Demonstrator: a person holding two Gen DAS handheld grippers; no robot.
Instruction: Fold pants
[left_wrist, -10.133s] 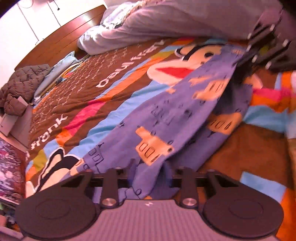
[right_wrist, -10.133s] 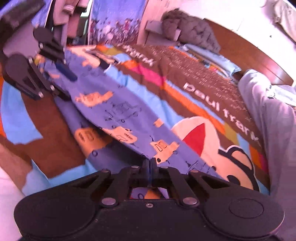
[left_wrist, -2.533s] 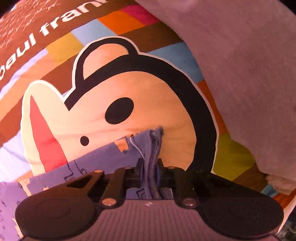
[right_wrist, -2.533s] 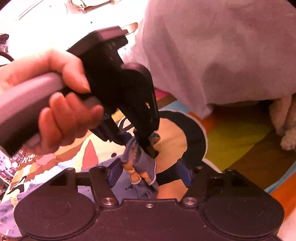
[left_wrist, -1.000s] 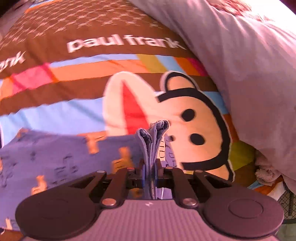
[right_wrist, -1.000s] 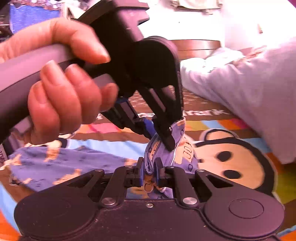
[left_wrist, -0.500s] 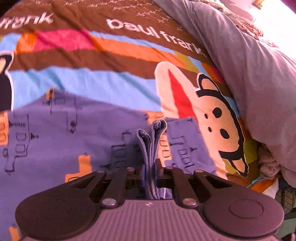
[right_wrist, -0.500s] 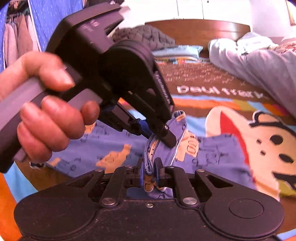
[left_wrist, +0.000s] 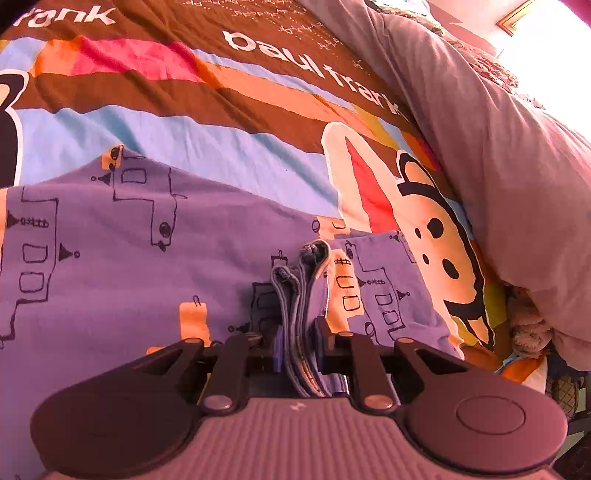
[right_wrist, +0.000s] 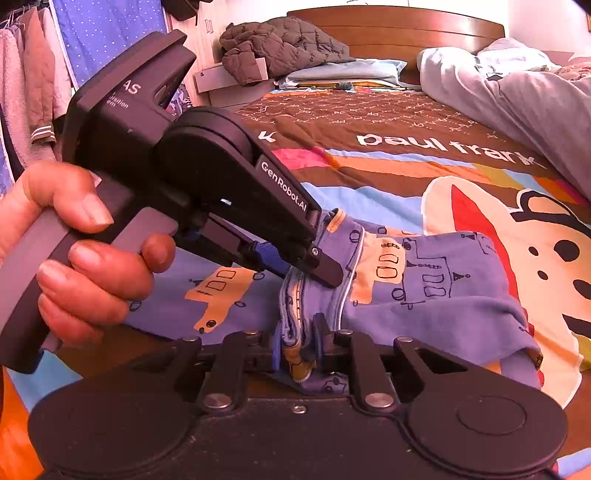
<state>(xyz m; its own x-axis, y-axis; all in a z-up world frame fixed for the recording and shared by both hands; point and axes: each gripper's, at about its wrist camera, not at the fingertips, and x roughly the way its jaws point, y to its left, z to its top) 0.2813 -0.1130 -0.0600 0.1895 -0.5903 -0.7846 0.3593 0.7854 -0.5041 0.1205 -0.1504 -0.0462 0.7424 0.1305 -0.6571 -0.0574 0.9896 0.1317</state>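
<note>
No containers are seen. The pants (left_wrist: 155, 266), blue-purple with orange print, are spread flat on the patterned bedspread (left_wrist: 207, 122), with one end doubled back over the rest. A bunched stack of hem edges stands up between the jaws of the left gripper (left_wrist: 299, 339); its jaws are opening, and a gap shows at the right pad. The right gripper (right_wrist: 299, 343) is opening too, with pants fabric between its jaws. The left gripper, held by a hand (right_wrist: 85, 254), is seen just above and touching that fold.
</note>
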